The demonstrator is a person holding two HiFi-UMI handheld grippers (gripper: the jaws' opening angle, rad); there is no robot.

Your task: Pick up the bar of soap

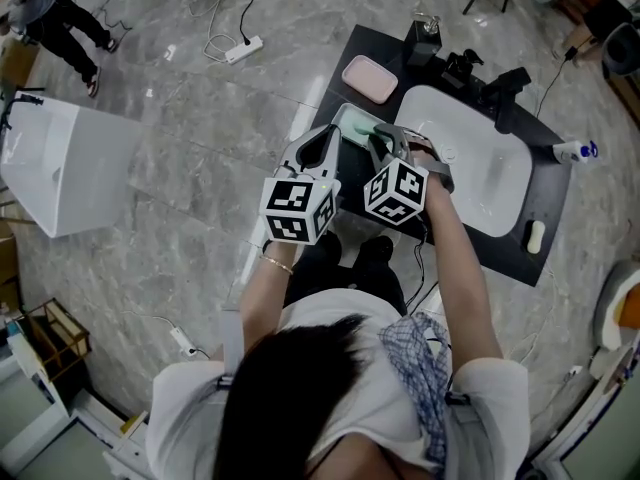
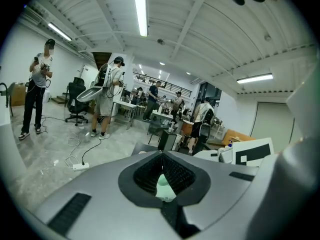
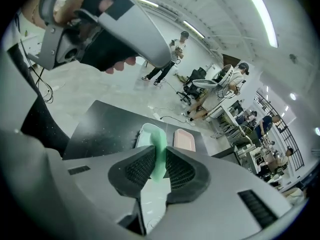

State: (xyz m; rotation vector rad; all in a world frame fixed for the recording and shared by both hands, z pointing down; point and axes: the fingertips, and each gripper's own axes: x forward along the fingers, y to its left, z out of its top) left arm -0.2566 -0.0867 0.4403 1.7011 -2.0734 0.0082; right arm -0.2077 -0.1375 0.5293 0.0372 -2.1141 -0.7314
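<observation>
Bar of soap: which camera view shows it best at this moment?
The right gripper view: the green bar of soap stands on edge, clamped in the right claw, with the soap dish behind it. The head view shows only a green sliver of it. The left gripper view does not clearly show it.

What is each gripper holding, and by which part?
Right gripper: jaws clamp the green soap bar across its flat faces. Left gripper: jaws meet at the tips; whether they grip the pale green piece is unclear.
</observation>
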